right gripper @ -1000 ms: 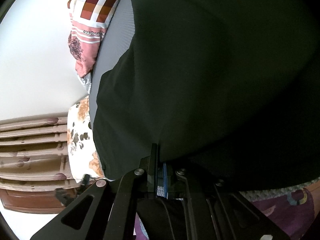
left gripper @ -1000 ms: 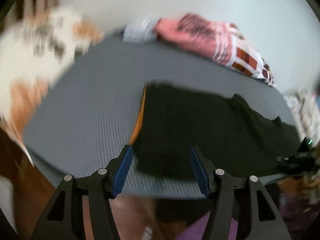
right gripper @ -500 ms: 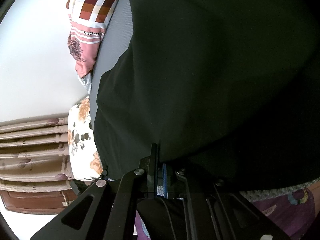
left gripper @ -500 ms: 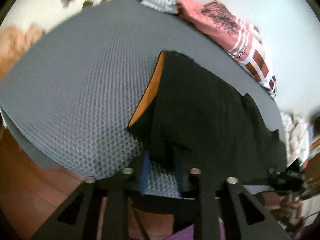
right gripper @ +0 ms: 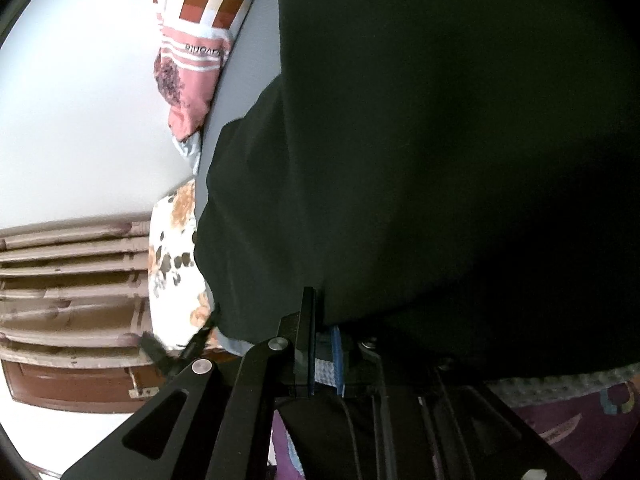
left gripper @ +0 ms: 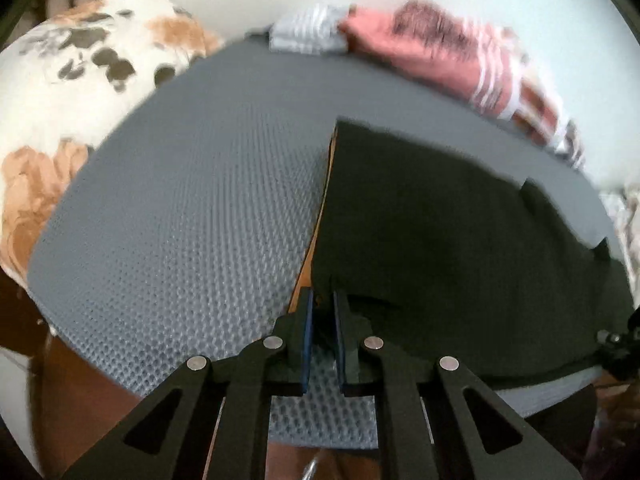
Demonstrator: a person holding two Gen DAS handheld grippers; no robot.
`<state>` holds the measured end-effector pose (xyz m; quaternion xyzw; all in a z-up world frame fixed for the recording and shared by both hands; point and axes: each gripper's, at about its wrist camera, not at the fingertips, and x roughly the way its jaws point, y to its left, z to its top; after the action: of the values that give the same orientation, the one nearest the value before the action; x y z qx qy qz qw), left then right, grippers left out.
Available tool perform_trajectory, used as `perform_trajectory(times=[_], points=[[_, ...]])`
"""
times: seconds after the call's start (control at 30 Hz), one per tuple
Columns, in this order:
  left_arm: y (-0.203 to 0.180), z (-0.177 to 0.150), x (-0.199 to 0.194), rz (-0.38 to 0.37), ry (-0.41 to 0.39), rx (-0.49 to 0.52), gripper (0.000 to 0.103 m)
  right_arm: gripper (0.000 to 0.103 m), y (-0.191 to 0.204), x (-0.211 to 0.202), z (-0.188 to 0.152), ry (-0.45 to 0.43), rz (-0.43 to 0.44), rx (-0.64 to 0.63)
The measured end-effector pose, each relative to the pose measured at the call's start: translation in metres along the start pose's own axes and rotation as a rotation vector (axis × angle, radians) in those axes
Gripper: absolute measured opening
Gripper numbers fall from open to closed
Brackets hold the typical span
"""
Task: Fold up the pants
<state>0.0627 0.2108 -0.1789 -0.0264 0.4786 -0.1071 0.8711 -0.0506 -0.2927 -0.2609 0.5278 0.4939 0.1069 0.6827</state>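
Where the grey honeycomb-textured mat (left gripper: 192,216) ends nearest the cameras, black fabric pants with an orange side stripe (left gripper: 440,220) lie flat, doubled over. The left gripper (left gripper: 320,312) pinches their near corner, fingers nearly together. The right gripper (right gripper: 324,332) is clamped on the near hem.

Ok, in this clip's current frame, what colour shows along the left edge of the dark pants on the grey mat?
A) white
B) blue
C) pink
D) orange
D: in the left wrist view, a thin orange strip runs along the left edge of the dark pants, between them and the grey mat, ending near the left claw, which is closed on that corner.
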Motion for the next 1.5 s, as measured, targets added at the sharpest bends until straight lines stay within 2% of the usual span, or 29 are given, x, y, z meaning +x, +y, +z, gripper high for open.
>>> perform_trajectory(times=[0.1, 0.13, 0.2, 0.23, 0.3, 0.33, 0.37, 0.43, 0.47, 0.5, 0.53, 0.6, 0.77, 0.9, 0.97, 1.07, 1.13, 1.27, 1.37, 1.5], points=[[-0.005, 0.001, -0.008, 0.07, -0.008, 0.025, 0.023, 0.009, 0.001, 0.0, 0.001, 0.001, -0.004, -0.013], [-0.007, 0.003, -0.014, 0.136, -0.02, 0.023, 0.026, 0.009, 0.001, 0.001, 0.001, 0.002, -0.004, -0.015], [-0.017, 0.011, -0.038, 0.204, -0.096, 0.009, 0.029, 0.008, 0.002, 0.001, 0.0, 0.001, -0.005, -0.022], [-0.024, 0.016, -0.048, 0.196, -0.135, 0.01, 0.031, 0.008, 0.002, 0.001, 0.0, 0.0, -0.006, -0.025], [-0.044, 0.022, -0.066, 0.167, -0.201, 0.033, 0.062, 0.008, 0.002, 0.001, 0.0, -0.003, -0.005, -0.028], [-0.058, 0.024, -0.067, 0.107, -0.215, 0.056, 0.065, 0.008, 0.001, 0.001, 0.0, -0.003, 0.0, -0.027], [-0.07, 0.026, -0.062, 0.047, -0.196, 0.073, 0.066, 0.008, 0.0, 0.001, 0.001, -0.003, 0.004, -0.024], [-0.095, 0.025, -0.028, -0.03, -0.073, 0.128, 0.065, 0.007, -0.002, 0.001, 0.001, -0.003, 0.015, -0.017], [-0.102, 0.022, -0.012, -0.028, -0.021, 0.154, 0.057, 0.007, -0.003, 0.001, 0.001, -0.002, 0.019, -0.018], [-0.107, 0.017, 0.007, -0.028, 0.044, 0.168, 0.044, 0.007, -0.004, 0.0, 0.001, 0.0, 0.022, -0.02], [-0.107, 0.013, 0.019, -0.036, 0.09, 0.159, 0.04, 0.01, -0.004, -0.003, 0.003, -0.001, 0.025, -0.02], [-0.1, 0.006, 0.036, -0.052, 0.152, 0.12, 0.039, 0.011, -0.007, -0.015, 0.008, -0.031, 0.033, -0.017], [-0.105, -0.002, 0.038, -0.028, 0.127, 0.151, 0.039, 0.013, -0.039, -0.078, 0.051, -0.212, 0.054, 0.027], [-0.108, -0.006, 0.039, -0.023, 0.121, 0.149, 0.041, 0.01, -0.087, -0.152, 0.097, -0.406, 0.096, 0.146], [-0.11, -0.011, 0.036, -0.019, 0.117, 0.154, 0.041, 0.01, -0.105, -0.193, 0.121, -0.485, 0.069, 0.162], [-0.112, -0.012, 0.034, -0.013, 0.116, 0.153, 0.042, 0.008, -0.128, -0.236, 0.147, -0.55, 0.029, 0.201], [-0.111, -0.011, 0.034, -0.012, 0.114, 0.16, 0.043, 0.003, -0.134, -0.255, 0.156, -0.576, -0.046, 0.198], [-0.111, -0.01, 0.034, -0.004, 0.115, 0.167, 0.044, 0.003, -0.116, -0.279, 0.148, -0.621, -0.077, 0.128], [-0.109, -0.009, 0.035, -0.016, 0.127, 0.155, 0.044, 0.003, -0.101, -0.299, 0.122, -0.65, -0.048, 0.07], [-0.109, -0.008, 0.036, -0.025, 0.133, 0.158, 0.044, 0.002, -0.123, -0.319, 0.082, -0.653, -0.045, 0.105]])
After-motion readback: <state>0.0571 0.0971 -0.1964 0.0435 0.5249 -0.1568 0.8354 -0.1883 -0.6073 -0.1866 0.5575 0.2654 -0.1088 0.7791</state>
